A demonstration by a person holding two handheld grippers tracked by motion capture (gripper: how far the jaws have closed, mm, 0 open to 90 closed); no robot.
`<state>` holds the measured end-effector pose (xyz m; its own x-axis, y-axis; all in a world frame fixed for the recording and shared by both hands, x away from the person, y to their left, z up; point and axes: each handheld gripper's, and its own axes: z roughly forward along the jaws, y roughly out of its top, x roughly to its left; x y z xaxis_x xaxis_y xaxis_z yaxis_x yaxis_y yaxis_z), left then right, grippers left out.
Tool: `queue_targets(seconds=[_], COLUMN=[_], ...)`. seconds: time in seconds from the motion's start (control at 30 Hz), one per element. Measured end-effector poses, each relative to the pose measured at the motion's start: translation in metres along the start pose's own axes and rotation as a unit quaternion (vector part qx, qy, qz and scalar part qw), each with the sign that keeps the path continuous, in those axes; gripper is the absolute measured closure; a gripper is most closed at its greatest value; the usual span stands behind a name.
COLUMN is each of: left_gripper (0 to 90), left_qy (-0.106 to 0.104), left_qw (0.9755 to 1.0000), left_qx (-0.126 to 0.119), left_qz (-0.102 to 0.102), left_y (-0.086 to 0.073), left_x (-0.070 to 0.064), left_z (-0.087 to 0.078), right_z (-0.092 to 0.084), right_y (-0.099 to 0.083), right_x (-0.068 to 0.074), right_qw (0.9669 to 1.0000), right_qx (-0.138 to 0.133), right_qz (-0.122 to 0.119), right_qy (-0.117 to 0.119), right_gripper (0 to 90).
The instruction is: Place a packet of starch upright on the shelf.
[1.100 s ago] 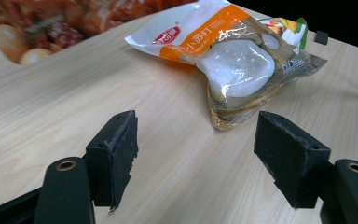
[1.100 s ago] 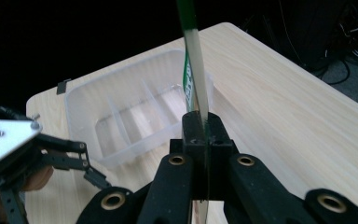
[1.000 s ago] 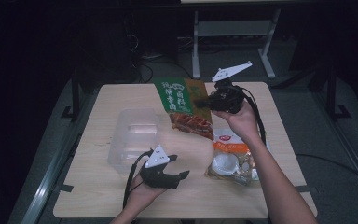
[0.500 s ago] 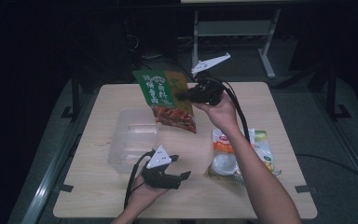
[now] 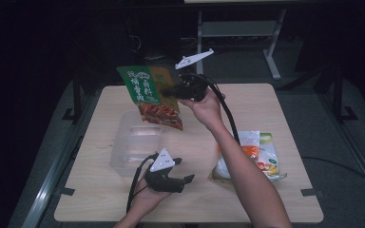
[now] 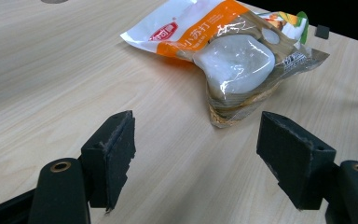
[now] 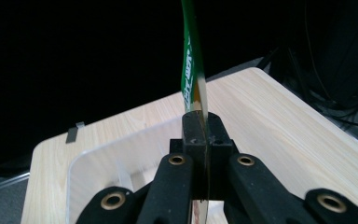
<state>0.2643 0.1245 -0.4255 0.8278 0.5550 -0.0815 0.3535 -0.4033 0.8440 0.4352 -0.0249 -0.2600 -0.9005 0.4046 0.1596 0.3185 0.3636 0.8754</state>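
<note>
We see the right gripper point(image 5: 170, 90) pinching the green bag point(image 5: 148, 93) by its right edge, upper centre of the high view, above the clear box point(image 5: 134, 145). We judge it light, limp, slippery film; an edge grip suits. The left gripper point(image 5: 186, 181), jaws spread, rests low centre. Versus 1 s ago: bag lifted off the table, carried left.
</note>
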Motion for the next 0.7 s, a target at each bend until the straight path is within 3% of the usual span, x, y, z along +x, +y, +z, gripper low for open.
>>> queue_targets(seconds=[0.2,0.27,0.7], left_gripper=[27.1,27.0,26.6], left_qy=[-0.001,-0.001,0.001], left_qw=[1.0000,1.0000,1.0000], left_qx=[-0.003,-0.004,-0.002], left_qz=[0.001,0.001,0.002], left_y=[-0.001,-0.001,-0.002], left_x=[0.000,0.000,0.001], left_z=[0.000,0.000,-0.001], right_z=[0.020,0.026,0.065], right_y=[0.005,0.006,-0.004], right_x=[-0.001,-0.001,-0.008], right_qw=[1.0000,0.9999,0.9993], right_qx=[-0.002,-0.005,-0.014], right_qz=[-0.003,0.006,0.018], right_qy=[0.006,0.010,0.030], right_gripper=[89.8,89.8,89.8])
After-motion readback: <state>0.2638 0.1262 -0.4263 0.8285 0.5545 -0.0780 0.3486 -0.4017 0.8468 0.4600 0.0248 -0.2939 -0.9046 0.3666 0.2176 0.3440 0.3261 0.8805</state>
